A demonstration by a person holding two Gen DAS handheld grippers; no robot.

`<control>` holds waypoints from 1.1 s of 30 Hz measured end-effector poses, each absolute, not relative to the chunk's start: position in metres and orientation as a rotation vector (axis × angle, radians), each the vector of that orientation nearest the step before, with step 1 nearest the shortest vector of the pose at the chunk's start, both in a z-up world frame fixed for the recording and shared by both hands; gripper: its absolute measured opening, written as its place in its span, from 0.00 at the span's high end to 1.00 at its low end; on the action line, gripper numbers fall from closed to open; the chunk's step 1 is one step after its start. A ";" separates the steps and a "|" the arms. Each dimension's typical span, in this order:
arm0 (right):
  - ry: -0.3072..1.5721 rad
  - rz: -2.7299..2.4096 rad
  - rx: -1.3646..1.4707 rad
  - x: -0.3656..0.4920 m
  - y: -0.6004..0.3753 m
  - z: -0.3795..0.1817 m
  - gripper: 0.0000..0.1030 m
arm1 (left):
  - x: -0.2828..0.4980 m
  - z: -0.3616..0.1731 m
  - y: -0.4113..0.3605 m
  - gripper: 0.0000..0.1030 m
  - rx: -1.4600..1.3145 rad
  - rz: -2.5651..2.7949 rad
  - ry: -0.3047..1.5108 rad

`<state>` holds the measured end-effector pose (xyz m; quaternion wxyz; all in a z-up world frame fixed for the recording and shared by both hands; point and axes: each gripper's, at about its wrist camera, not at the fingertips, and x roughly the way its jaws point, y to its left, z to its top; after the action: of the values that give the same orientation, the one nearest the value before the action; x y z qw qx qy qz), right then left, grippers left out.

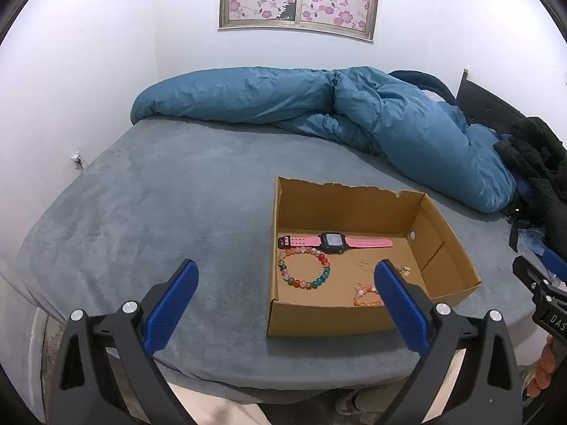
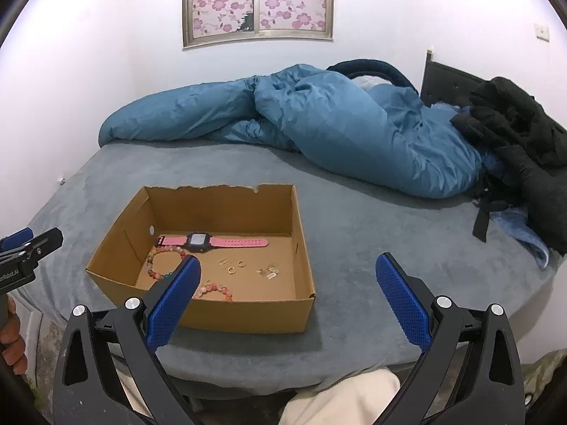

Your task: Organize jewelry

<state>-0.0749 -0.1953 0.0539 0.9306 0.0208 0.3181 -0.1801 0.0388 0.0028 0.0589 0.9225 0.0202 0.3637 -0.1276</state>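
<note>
While both grippers hang spread wide and empty over the near edge of the bed (image 2: 354,219), the cardboard box (image 2: 248,313) sits between them on the grey cover. Inside it, a pink watch (image 2: 212,241) lies along the far wall, a multicoloured bead bracelet (image 1: 304,271) just nearer, an orange bead bracelet (image 2: 214,288) at the near wall, and small gold earrings (image 2: 234,265) right of centre. The left gripper (image 1: 287,283) and right gripper (image 2: 288,276) touch nothing.

Jewelry gathered in an open cardboard box (image 2: 248,313).
Pink watch (image 2: 212,241) lies flat at back; two bead bracelets (image 1: 304,271) (one multicoloured) and small gold earrings (image 2: 234,265) in front.
</note>
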 end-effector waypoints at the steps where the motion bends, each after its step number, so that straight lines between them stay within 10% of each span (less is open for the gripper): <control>1: 0.648 -0.373 0.042 -0.076 -0.194 0.055 0.08 | 0.039 0.060 0.003 0.05 0.044 -0.257 0.746; 33: 0.598 -0.440 0.024 -0.082 -0.191 0.067 0.08 | 0.026 0.064 -0.007 0.05 0.116 -0.218 0.729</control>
<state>-0.0816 -0.1914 0.0671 0.9318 0.0120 0.2922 -0.2150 0.0256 -0.0072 0.0642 0.9269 0.0567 0.3554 -0.1062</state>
